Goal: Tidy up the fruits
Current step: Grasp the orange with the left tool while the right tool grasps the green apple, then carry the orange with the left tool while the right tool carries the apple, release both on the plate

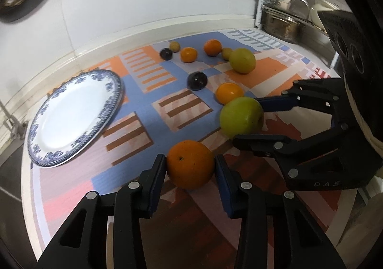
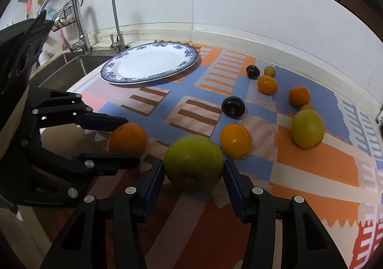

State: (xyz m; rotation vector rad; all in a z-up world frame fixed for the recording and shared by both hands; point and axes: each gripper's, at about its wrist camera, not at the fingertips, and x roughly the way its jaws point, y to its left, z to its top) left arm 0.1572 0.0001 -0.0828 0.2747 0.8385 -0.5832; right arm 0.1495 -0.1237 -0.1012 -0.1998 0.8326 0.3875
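An orange (image 1: pixel 190 163) lies on the patterned mat (image 1: pixel 143 92), and my left gripper (image 1: pixel 190 165) is shut on it with a pad against each side. Right of it, my right gripper (image 2: pixel 194 169) is shut on a green apple (image 2: pixel 194 159) that also rests on the mat. Each wrist view shows the other gripper side-on: the right gripper (image 1: pixel 247 122) on the apple (image 1: pixel 239 117), the left gripper (image 2: pixel 130 139) on the orange (image 2: pixel 128 138). A blue-rimmed white plate (image 1: pixel 71 120) (image 2: pixel 148 65) lies bare at the far left.
Loose fruit lies beyond: a small orange (image 2: pixel 235 141), a yellow-green fruit (image 2: pixel 307 129), two dark plums (image 2: pixel 233 107) (image 2: pixel 253 71), two more oranges (image 2: pixel 267 85) (image 2: pixel 299 96). A sink (image 2: pixel 67 65) with taps (image 2: pixel 79 18) is left of the plate. Pots (image 1: pixel 282 25) stand at the right.
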